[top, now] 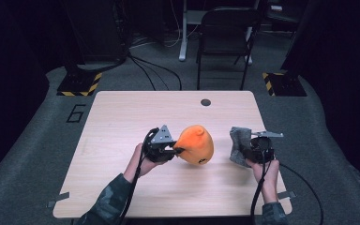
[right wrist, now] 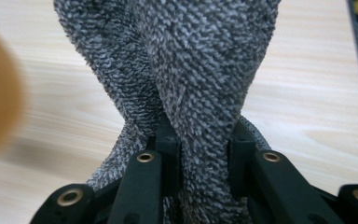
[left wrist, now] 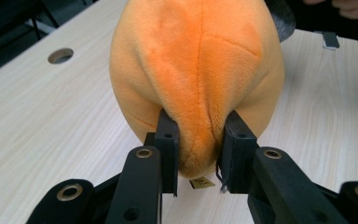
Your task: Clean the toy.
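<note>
Left gripper pinches the rounded orange plush toy mid-table; right gripper pinches the grey knitted cloth — near the pale wooden table's right edge.

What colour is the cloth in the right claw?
The cloth is speckled grey, clearest in the right gripper view.

One orange plush, one grey cloth (both gripped), one table.

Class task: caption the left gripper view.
Left gripper pinches a fold of an orange plush toy above the wooden table.
</note>
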`<state>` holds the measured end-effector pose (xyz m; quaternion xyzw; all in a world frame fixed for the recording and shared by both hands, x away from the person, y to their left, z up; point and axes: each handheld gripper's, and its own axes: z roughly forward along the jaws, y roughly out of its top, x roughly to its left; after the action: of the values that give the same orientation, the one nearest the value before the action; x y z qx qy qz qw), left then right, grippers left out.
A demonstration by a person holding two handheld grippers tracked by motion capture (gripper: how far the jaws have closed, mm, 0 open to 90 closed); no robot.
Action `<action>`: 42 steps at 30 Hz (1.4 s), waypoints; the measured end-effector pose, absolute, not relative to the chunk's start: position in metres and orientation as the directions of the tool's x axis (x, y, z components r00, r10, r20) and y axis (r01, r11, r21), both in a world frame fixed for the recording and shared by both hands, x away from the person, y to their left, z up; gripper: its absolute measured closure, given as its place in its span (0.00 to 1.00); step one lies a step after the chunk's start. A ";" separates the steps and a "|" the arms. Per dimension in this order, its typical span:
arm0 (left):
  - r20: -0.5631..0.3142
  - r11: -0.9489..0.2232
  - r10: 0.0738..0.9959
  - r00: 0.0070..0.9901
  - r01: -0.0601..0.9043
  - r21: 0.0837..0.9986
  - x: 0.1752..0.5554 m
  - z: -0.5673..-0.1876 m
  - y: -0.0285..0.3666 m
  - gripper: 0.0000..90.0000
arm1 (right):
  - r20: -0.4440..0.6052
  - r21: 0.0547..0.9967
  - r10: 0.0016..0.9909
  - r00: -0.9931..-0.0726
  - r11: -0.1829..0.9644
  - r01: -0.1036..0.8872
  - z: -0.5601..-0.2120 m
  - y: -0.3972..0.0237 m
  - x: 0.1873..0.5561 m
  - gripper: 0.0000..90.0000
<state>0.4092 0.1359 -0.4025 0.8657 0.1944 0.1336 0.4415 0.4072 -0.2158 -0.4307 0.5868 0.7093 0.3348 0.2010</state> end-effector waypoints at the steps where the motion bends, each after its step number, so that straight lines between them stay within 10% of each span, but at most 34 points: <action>1: 0.058 -0.539 0.452 0.890 0.220 0.813 0.410 -0.404 0.134 0.80 | 0.119 0.717 0.962 -0.244 0.087 0.692 -0.426 -0.212 0.406 0.81; 16: 0.140 -0.663 0.416 0.898 0.194 0.723 0.410 -0.417 0.110 0.78 | 0.098 0.805 0.837 -0.538 0.252 0.537 -0.360 -0.107 0.369 0.79; 42: 0.098 -0.519 0.425 0.900 0.154 0.840 0.409 -0.456 0.100 0.77 | 0.059 0.726 0.887 -0.458 0.276 0.629 -0.414 -0.115 0.395 0.81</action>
<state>0.4094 0.0997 -0.4562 0.8591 0.1685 0.1471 0.4603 0.3953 -0.1149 -0.4142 0.4875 0.7776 0.3525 0.1828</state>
